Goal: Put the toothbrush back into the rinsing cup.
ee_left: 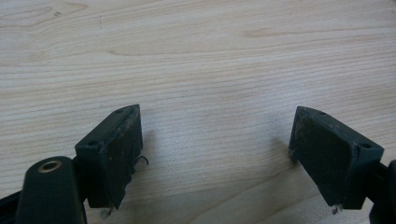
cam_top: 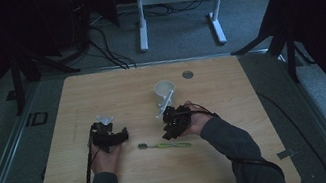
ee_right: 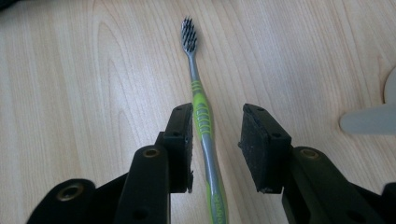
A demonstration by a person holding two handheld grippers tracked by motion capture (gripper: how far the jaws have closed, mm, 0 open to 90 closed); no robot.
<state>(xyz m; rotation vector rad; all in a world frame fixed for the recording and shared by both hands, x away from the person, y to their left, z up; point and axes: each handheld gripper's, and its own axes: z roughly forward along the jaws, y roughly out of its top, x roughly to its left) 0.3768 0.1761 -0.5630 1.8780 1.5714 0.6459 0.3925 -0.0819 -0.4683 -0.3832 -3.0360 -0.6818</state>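
A green and grey toothbrush (ee_right: 204, 126) lies flat on the wooden table (cam_top: 244, 158), a little nearer the person than the white cup (cam_top: 164, 90). The right gripper (ee_right: 215, 144) straddles its handle, jaws apart, the left jaw just beside the handle, not clamping it. The left gripper (ee_left: 217, 154), left of the toothbrush, has its jaws spread wide over bare wood.

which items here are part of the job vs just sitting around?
In play:
- toothbrush, flat on the table, between the right gripper jaws, not clamped
- right gripper, lined up along the handle

Lying about:
- white cup, beyond the right hand
- small white piece by the left gripper, which is open over bare wooden table
- grey disc near the far edge
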